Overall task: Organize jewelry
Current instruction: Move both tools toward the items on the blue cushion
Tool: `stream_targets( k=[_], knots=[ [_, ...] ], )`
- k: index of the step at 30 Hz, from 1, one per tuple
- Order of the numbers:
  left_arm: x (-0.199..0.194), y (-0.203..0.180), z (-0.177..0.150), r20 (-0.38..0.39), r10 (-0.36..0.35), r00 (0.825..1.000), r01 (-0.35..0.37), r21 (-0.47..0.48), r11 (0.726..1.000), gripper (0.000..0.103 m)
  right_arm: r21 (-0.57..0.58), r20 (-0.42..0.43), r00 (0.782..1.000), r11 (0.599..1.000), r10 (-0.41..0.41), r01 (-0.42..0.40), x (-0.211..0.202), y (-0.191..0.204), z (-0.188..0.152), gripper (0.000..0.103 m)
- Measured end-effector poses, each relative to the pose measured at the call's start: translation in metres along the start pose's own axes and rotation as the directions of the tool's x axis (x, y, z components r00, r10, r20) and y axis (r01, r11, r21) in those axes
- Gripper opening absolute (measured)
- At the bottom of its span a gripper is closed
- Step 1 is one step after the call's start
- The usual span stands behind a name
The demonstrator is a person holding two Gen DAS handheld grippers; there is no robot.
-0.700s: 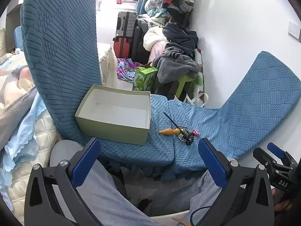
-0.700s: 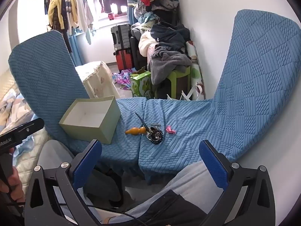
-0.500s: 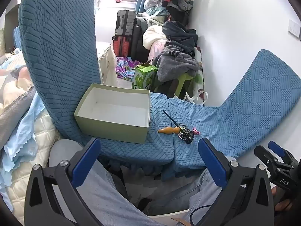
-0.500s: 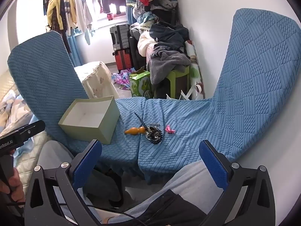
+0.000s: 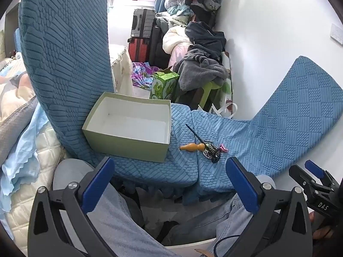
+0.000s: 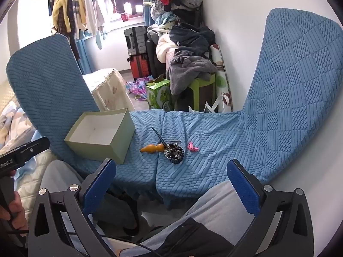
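The jewelry lies in one small group on the blue cushion (image 6: 214, 150), near its front edge: an orange gourd-shaped pendant (image 6: 151, 148) with a dark thin stick (image 6: 158, 136) that runs from it toward the far left, a dark round beaded piece (image 6: 174, 154) touching it on the right, and a pink small piece (image 6: 192, 147) just beside that, a little apart. The pendant's long axis goes left to right across your view. The open pale green box (image 6: 100, 135) stands left of the group, near it, and looks empty.

Both tools are above your knees, well short of the pieces and pointing down toward them. The right gripper (image 6: 171, 190) has its jaws spread fully with nothing between them; the left gripper (image 5: 169, 184) is the same. The group lies straight ahead of the right gripper, almost centered between its fingers, while for the left gripper it sits ahead and to the right. So I judge the right hand is better placed to reach first, going forward and down.
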State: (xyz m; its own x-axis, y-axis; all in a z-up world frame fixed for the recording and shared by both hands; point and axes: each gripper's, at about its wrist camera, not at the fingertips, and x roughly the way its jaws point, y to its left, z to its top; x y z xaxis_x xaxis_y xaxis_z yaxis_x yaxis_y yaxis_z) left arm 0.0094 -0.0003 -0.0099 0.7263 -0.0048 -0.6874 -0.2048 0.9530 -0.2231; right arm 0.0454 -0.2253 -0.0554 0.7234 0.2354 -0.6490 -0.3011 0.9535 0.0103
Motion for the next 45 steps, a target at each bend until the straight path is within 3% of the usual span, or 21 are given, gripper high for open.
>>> stream_targets(
  k=[4,45],
  knots=[
    [0.002,-0.002,0.001,0.004,0.023,1.0,-0.023,0.009,1.0,0.103,0.011,-0.004,1.0,1.0,0.007,-0.007,0.004,-0.002,-0.001,0.103],
    [0.025,-0.016,0.008,-0.037,0.001,0.999,0.0,0.014,1.0,0.103,0.052,-0.012,1.0,0.998,0.019,-0.019,0.023,-0.009,-0.002,0.103]
  ],
)
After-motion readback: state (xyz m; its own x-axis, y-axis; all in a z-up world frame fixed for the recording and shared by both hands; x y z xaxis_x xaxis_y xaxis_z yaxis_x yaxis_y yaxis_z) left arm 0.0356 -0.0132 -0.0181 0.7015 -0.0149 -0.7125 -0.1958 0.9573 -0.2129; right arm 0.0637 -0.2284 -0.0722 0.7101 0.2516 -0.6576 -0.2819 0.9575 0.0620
